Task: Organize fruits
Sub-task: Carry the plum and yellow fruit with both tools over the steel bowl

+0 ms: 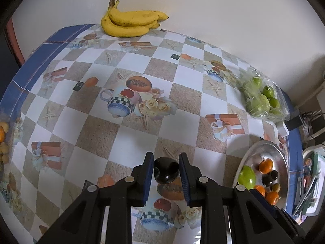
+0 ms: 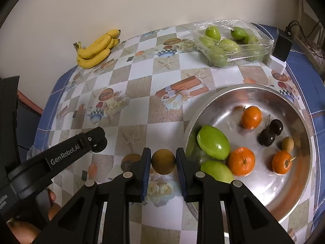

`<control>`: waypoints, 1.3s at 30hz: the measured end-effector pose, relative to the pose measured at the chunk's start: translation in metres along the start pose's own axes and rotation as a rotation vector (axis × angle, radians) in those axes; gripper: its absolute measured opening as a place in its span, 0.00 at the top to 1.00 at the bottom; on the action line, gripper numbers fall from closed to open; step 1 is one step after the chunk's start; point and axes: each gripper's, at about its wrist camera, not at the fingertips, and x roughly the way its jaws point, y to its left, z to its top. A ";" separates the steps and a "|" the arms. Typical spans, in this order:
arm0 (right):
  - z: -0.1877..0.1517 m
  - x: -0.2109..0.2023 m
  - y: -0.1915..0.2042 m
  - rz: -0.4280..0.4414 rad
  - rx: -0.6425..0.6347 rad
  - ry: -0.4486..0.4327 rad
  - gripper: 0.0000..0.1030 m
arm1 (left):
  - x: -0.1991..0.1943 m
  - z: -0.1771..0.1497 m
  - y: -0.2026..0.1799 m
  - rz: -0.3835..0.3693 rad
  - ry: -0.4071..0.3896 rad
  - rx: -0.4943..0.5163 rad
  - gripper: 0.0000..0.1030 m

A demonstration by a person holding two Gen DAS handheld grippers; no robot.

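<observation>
My left gripper (image 1: 166,169) is shut on a dark, glossy cherry (image 1: 166,169), held above the patterned tablecloth. My right gripper (image 2: 163,161) is shut on a small round brown fruit (image 2: 163,161), just left of the steel bowl (image 2: 223,93). The bowl holds green mangoes (image 2: 213,142), small oranges (image 2: 251,117), two dark cherries (image 2: 271,133) and a small brown fruit (image 2: 287,144). In the right wrist view the left gripper (image 2: 99,140) comes in from the left with the cherry at its tip. The bowl (image 1: 282,158) lies at the right in the left wrist view.
A bunch of bananas (image 1: 130,23) lies at the table's far edge by the wall. A clear plastic pack of green fruits (image 2: 227,44) sits at the far right, beside a black-and-white charger block (image 2: 280,48). More small fruits (image 1: 3,142) lie at the left edge.
</observation>
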 end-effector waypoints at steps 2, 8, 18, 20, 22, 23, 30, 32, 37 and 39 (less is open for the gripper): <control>-0.003 -0.003 -0.001 -0.005 -0.001 -0.004 0.75 | -0.004 -0.004 -0.001 -0.002 -0.006 0.005 0.73; -0.007 -0.012 -0.009 0.000 0.021 -0.012 0.74 | -0.010 -0.013 -0.007 0.010 -0.012 0.030 0.73; 0.000 -0.023 -0.050 -0.068 0.131 -0.036 0.74 | -0.014 -0.017 -0.029 -0.010 -0.014 0.105 0.73; 0.002 -0.025 -0.060 -0.083 0.160 -0.039 0.74 | -0.015 -0.018 -0.036 -0.020 -0.011 0.129 0.73; 0.004 -0.027 -0.070 -0.095 0.187 -0.043 0.74 | -0.016 -0.021 -0.046 -0.032 -0.010 0.162 0.73; 0.004 -0.028 -0.075 -0.106 0.201 -0.046 0.74 | -0.016 -0.023 -0.052 -0.044 -0.008 0.183 0.73; 0.002 -0.033 -0.109 -0.162 0.295 -0.042 0.74 | -0.015 -0.043 -0.094 -0.133 0.044 0.312 0.73; 0.002 -0.034 -0.115 -0.175 0.308 -0.043 0.74 | -0.013 -0.049 -0.103 -0.137 0.053 0.344 0.73; 0.002 -0.032 -0.118 -0.174 0.318 -0.033 0.74 | -0.007 -0.059 -0.116 -0.148 0.074 0.398 0.73; 0.002 -0.030 -0.119 -0.182 0.315 -0.026 0.74 | -0.003 -0.061 -0.118 -0.152 0.080 0.406 0.73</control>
